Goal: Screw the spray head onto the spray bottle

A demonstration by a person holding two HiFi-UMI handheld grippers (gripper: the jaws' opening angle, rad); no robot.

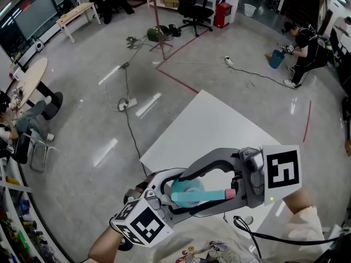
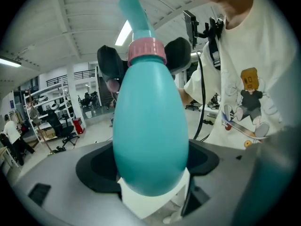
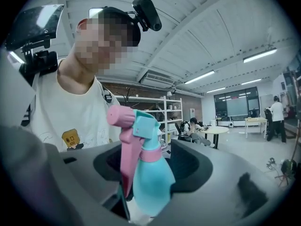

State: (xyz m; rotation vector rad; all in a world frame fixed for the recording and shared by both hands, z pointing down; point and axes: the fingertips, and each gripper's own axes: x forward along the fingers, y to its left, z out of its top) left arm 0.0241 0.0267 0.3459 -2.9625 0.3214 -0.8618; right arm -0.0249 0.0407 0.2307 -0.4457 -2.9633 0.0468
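Spray bottle (image 1: 189,193) aloft (near table edge (image 1: 176,128))

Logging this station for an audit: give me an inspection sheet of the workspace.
Surface: white table on glossy grey floor.
Job's things: spray bottle held in the air, spray head on its neck.
Clutter: nothing seen.
Grippers: left hand-held gripper clamps the bottle body; right hand-held gripper open, jaws flanking the pink collar.
Cables: black lead beside the right hand-held gripper; cords across that floor.
Surroundings: office chair, people working.
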